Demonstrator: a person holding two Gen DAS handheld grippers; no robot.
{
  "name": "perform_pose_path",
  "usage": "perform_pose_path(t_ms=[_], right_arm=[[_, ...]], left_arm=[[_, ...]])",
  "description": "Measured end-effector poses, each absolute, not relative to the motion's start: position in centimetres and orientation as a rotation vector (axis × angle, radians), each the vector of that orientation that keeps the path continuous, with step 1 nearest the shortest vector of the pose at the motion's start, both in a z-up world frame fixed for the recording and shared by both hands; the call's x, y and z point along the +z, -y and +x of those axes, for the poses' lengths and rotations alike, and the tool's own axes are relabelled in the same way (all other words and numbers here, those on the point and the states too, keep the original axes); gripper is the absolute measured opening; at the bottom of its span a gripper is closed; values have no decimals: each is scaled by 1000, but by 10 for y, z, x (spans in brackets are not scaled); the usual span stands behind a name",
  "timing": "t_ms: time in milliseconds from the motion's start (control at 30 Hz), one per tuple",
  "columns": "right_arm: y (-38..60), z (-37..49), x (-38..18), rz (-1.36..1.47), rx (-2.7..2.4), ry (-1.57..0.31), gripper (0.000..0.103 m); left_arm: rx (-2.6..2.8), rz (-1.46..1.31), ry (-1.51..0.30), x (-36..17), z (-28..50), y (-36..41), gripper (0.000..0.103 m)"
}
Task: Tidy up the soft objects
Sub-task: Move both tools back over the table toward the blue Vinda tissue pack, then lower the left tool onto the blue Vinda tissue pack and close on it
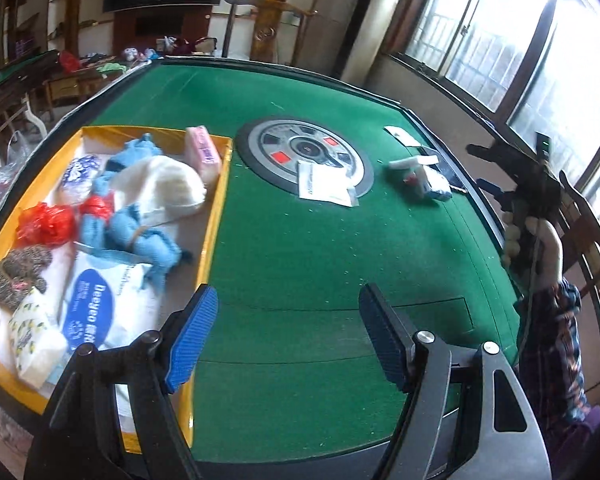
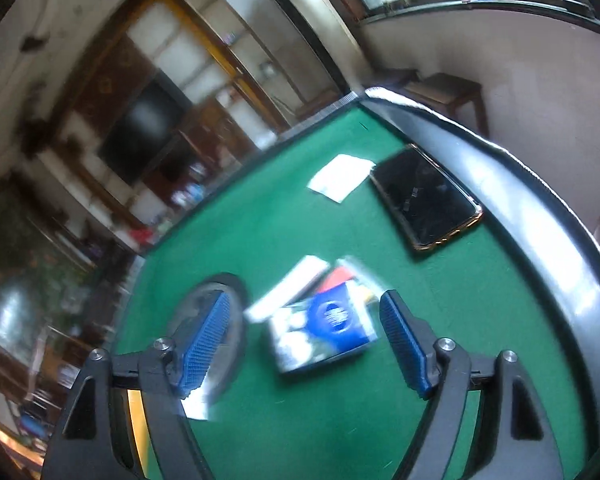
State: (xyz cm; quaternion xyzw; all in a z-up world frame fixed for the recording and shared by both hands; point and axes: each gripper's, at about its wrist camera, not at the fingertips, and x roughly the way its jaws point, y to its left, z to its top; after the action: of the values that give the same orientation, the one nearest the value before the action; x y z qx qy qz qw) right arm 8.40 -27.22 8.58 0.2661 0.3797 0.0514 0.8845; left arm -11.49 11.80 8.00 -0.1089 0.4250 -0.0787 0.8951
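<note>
Tissue pack (image 2: 324, 330), blue-and-white, soft plastic wrap, printing blurred and unreadable. Lying flat on green table felt (image 2: 300, 208), near right-hand edge, just ahead of right gripper (image 2: 306, 346) and framed between its two blue pads. Long axis roughly crosswise to fingers, slightly skewed. Touching or overlapping a white slip and a red-marked item behind it; exact overlap unclear. Dark phone (image 2: 426, 200) and white paper (image 2: 342, 178) farther off, apart from pack.

Right gripper: spread, nothing between pads, no contact with pack. Nearer of the two by far.

Left gripper (image 1: 288, 338): spread, empty, over bare felt beside yellow tray (image 1: 216, 216). Same pack (image 1: 428, 184) well away, toward far right.

Tray contents: blue cloth bundle (image 1: 140, 232), white knit hat (image 1: 164, 184), red bag (image 1: 46, 224), pink pack (image 1: 203, 152), large wipes pack (image 1: 100, 308).

Judged next: right-hand pick, carry leftward to tray.
</note>
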Motion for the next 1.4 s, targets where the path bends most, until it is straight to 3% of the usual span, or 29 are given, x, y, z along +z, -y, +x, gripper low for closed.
perform_pose_path(t_ms=[267,367,567,767,833,1200,1400], right_arm=[[254,129,61,381,142,-957,72],[230,110,63,369,321,-1004,60],[149,36,54,281,862,-1131,59],[160,8,94,297,825,-963,62],[180,13,98,361,678,-895,72],[256,29,60,623,461,-881,72],[271,30,72,615,411,-821,72]], left_arm=[[-173,-259,-918,70,-115,-115,73],[-164,-263,-905,71,-120,-123,73],[-179,-301,-914,64,-117,-129,73],[-216,-313,-958,55,-111,-119,73],[-236,-330,-971,54,-105,-112,73],[-238,-362,-1032,47,0,-51,73],[-157,-180,-988,37,58,-2,73]])
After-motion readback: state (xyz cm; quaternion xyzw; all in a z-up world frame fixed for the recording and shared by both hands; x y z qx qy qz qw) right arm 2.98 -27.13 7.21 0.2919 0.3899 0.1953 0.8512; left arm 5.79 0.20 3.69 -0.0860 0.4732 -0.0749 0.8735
